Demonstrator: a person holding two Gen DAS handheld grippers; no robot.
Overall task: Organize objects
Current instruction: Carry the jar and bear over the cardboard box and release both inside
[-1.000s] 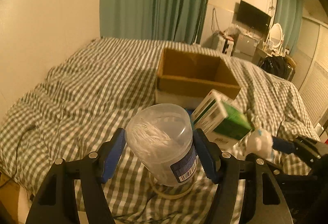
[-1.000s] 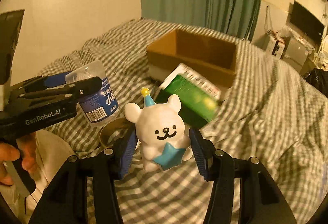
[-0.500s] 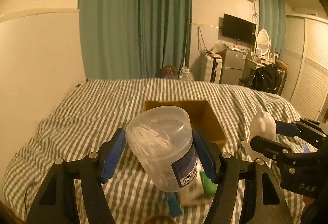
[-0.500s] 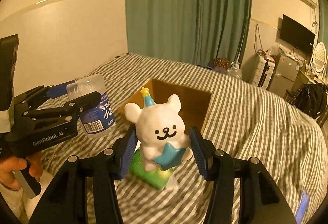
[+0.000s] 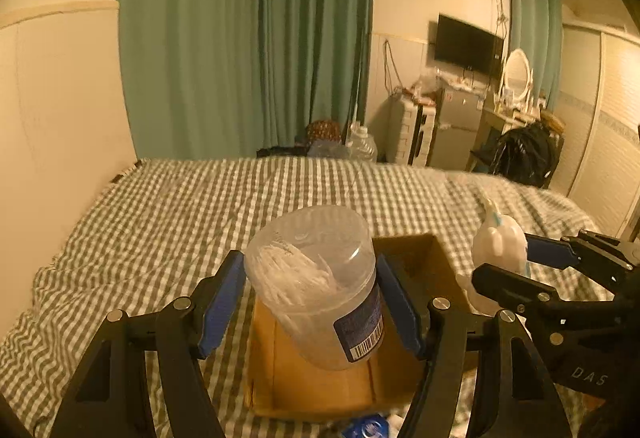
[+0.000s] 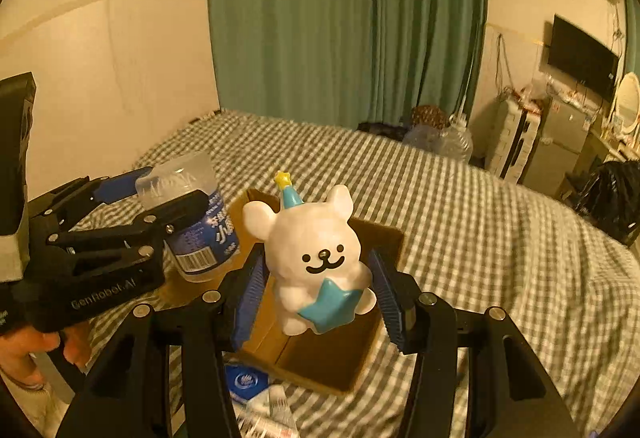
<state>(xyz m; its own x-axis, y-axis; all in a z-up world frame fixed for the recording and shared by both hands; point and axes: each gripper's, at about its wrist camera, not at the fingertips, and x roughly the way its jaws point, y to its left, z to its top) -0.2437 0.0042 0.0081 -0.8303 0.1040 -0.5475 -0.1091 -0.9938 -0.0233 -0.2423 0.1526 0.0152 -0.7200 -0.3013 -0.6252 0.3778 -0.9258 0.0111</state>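
Note:
My left gripper (image 5: 312,298) is shut on a clear plastic jar of cotton swabs (image 5: 316,290) with a blue barcode label, held above the open cardboard box (image 5: 320,394). In the right wrist view the same jar (image 6: 192,226) hangs at the left over the box's near-left corner. My right gripper (image 6: 318,286) is shut on a white bear figurine (image 6: 316,258) with a blue party hat and blue star, held over the cardboard box (image 6: 336,362). The figurine (image 5: 498,250) shows side-on at the right of the left wrist view.
The box rests on a bed with a green-and-white checked cover (image 5: 160,217). A blue round item (image 6: 244,380) and white packaging (image 6: 276,410) lie just before the box. A hand (image 6: 36,342) holds the left gripper. Green curtains (image 5: 248,37), a wall and furniture stand beyond.
Both grippers have risen and advanced with their loads until they hang over the cardboard box. The green carton seen before the box has dropped out of view.

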